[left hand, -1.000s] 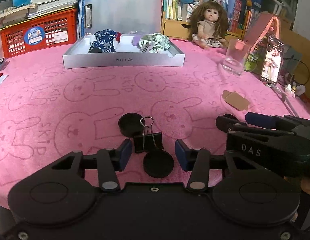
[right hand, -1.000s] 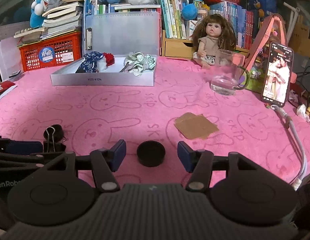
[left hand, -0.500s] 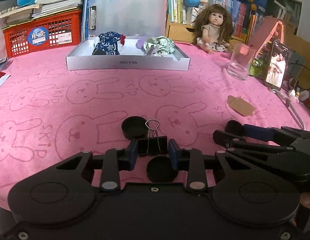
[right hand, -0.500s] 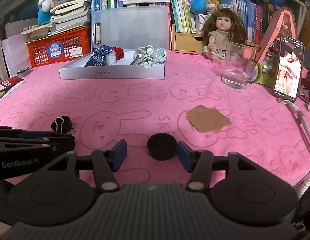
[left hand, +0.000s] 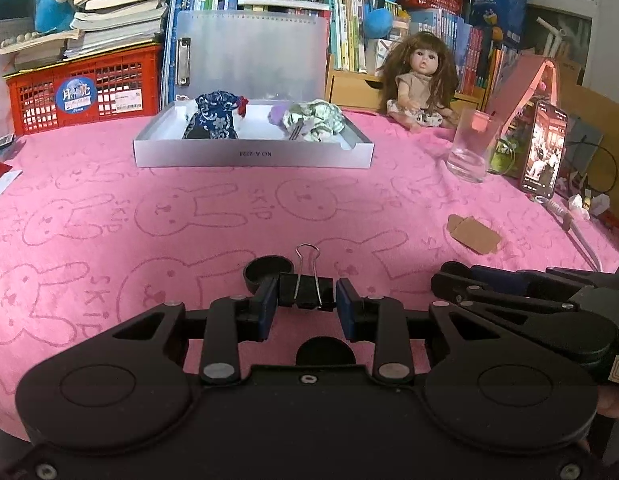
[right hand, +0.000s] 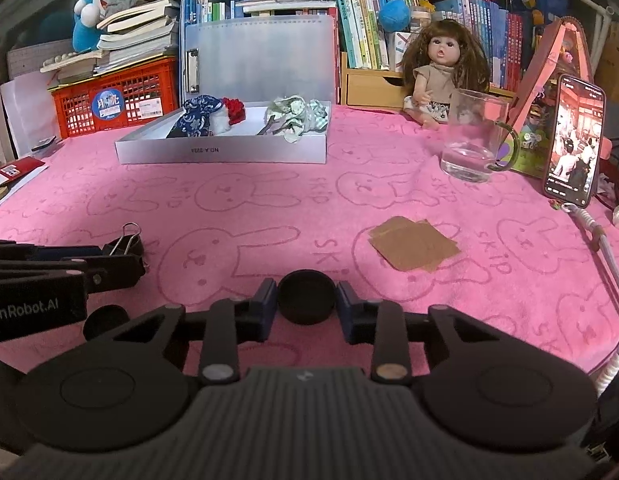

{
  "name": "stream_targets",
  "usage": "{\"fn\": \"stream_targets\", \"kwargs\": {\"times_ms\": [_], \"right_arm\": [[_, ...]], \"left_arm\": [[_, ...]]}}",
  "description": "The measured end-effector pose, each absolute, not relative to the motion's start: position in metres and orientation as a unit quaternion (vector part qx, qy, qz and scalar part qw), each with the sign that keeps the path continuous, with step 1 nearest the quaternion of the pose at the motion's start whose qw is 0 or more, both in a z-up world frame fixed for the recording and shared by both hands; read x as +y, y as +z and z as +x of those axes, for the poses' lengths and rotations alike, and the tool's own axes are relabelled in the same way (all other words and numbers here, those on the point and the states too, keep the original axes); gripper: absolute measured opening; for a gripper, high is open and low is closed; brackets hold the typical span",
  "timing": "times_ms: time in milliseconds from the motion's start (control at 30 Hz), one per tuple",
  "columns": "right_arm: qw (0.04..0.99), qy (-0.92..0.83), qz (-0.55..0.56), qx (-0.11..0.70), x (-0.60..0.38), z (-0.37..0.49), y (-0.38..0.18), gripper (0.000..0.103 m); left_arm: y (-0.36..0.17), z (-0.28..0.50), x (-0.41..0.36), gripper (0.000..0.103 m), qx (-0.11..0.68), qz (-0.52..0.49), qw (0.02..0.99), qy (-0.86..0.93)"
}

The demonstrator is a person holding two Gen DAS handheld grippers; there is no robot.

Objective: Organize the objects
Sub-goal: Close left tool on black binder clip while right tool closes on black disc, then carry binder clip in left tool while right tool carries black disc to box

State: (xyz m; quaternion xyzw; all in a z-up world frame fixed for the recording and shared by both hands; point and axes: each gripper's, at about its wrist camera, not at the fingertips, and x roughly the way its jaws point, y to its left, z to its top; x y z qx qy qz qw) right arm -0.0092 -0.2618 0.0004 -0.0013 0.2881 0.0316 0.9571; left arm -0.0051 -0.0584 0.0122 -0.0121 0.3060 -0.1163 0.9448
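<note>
Black steel sits between my left jaws: the binder clip (left hand: 306,295), pinched at its body by the left gripper (left hand: 306,305), wire handles upright, low over the pink table (left hand: 213,216). A round black cap (left hand: 268,270) lies just behind it, another cap (left hand: 325,353) beneath my fingers. My right gripper (right hand: 307,307) has its jaws pressed against a black disc (right hand: 306,297) on the table. The grey tray (right hand: 221,151) with cloth pouches stands well apart, far back.

A pink bunny-print cloth (right hand: 269,200) covers the table. On it lie a grey tray (right hand: 221,154), a glass mug (right hand: 471,136), brown card pieces (right hand: 413,248), a doll (right hand: 441,76) and black caps (left hand: 267,270).
</note>
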Motion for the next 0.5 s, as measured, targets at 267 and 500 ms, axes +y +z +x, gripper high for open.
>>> {"fn": "stream_targets", "kwargs": {"times_ms": [267,500], "right_arm": [[0.959,0.031,-0.002,0.282,-0.2616,-0.0082,0.0035,0.037],[0.960,0.030,-0.001,0.280,-0.2622,-0.0078,0.0049,0.037]], "left_arm": [[0.0160,-0.0050,-0.0560,0.030,0.294,-0.009,0.949,-0.115],[0.0160,-0.0026,-0.0533,0.030,0.292,-0.009,0.950,-0.111]]}}
